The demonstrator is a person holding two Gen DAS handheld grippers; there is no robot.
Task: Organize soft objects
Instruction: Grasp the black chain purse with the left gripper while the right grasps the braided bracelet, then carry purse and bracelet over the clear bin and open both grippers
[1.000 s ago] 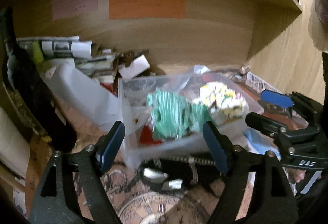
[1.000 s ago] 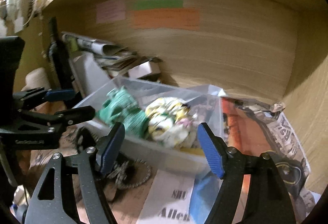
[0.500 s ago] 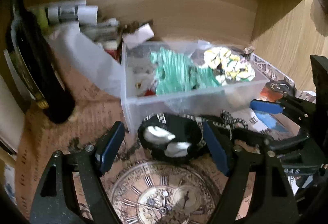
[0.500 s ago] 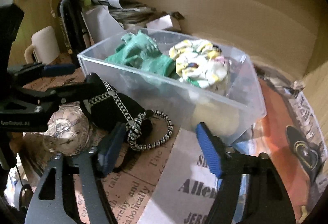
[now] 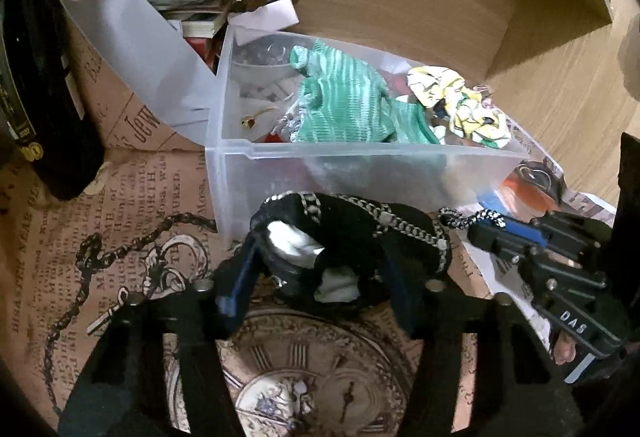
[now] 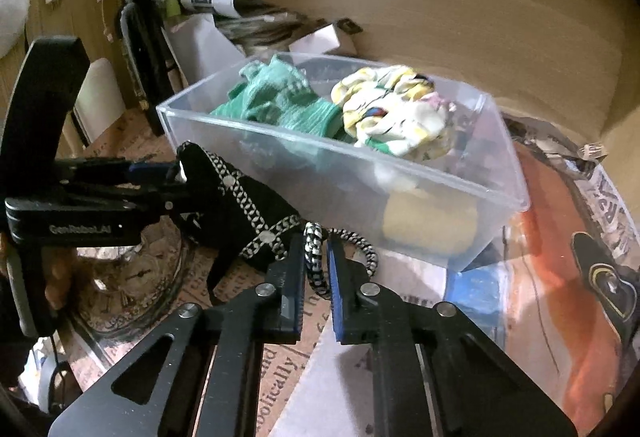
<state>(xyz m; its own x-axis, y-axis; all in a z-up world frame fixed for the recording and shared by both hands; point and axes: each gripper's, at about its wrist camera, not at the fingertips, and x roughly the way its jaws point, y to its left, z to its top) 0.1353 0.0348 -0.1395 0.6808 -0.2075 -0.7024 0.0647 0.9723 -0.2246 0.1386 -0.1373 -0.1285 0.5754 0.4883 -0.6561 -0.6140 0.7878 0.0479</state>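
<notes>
Green cloth (image 5: 344, 101) and yellow one (image 5: 460, 105) are sitting in the bin (image 5: 360, 157) already, and I'm pinching the black pouch (image 5: 352, 233) with my left gripper (image 5: 320, 285) and its cord (image 6: 316, 261) with my right gripper (image 6: 316, 277).

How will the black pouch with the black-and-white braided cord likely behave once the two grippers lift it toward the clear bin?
The black pouch looks like soft fabric, already crumpled, so it will probably sag and fold. The right gripper pinches only the braided cord, so the body may dangle and swing. The left gripper straddles its bulk, which should steady it. It looks light and unlikely to slip.
</notes>
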